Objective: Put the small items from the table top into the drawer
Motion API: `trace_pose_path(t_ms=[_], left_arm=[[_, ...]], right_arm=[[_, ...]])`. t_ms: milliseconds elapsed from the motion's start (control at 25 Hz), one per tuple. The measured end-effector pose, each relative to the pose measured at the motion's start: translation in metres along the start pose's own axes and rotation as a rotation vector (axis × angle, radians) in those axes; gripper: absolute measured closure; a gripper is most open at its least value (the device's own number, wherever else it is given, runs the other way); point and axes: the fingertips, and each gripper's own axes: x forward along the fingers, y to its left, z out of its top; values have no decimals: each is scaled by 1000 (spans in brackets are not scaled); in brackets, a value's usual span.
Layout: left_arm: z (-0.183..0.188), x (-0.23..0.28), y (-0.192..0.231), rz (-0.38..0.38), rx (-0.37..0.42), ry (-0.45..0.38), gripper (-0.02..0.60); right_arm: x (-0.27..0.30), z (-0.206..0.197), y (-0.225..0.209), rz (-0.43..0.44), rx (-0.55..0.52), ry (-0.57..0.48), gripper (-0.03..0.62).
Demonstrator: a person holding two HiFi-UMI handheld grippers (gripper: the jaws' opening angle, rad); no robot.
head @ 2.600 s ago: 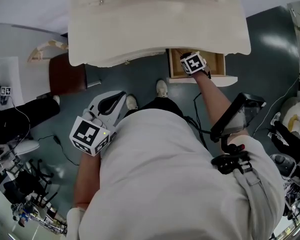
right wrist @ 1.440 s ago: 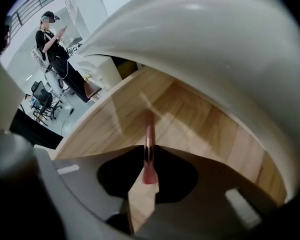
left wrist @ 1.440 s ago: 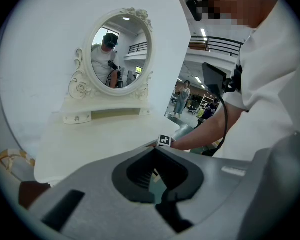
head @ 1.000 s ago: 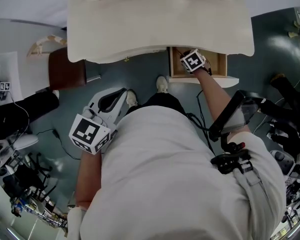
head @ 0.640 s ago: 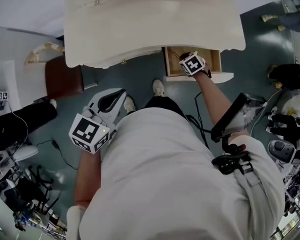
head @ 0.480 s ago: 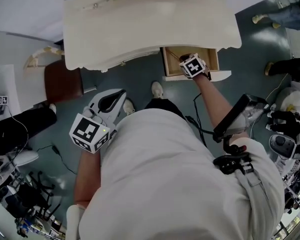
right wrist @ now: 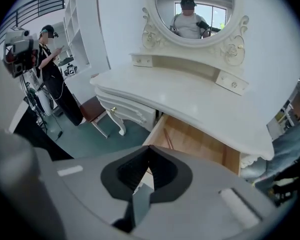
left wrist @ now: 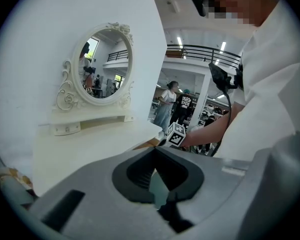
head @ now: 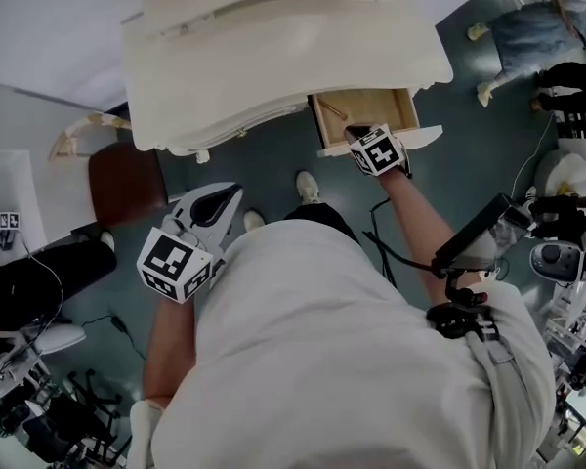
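Drawer (head: pixel 376 107) is open under the surface (head: pixel 273 57); right tongs (head: pixel 359 132), closed and empty, have withdrawn to its front edge, probably after a finished deposit, left tongs (head: pixel 232 195) likewise closed, empty.

One white surface (head: pixel 273 57) carrying one oval mirror (right wrist: pixel 192 9); one open drawer (head: pixel 366 110) under its front right edge, with one thin stick (right wrist: pixel 167 138) inside; one brown stool (head: pixel 117 179) on the floor; two claws, left claw (left wrist: pixel 155 156) and right claw (right wrist: pixel 149 156)
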Motion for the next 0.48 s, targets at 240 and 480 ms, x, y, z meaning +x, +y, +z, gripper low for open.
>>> trace_pose_path(t_ms=[240, 480], left_arm=[[-14, -27, -4, -42, 29, -3, 581], [-37, -55, -5, -72, 42, 3, 581]], right_arm=[[-36, 2, 55, -4, 8, -56, 593], [-60, 3, 111, -2, 11, -104, 594]])
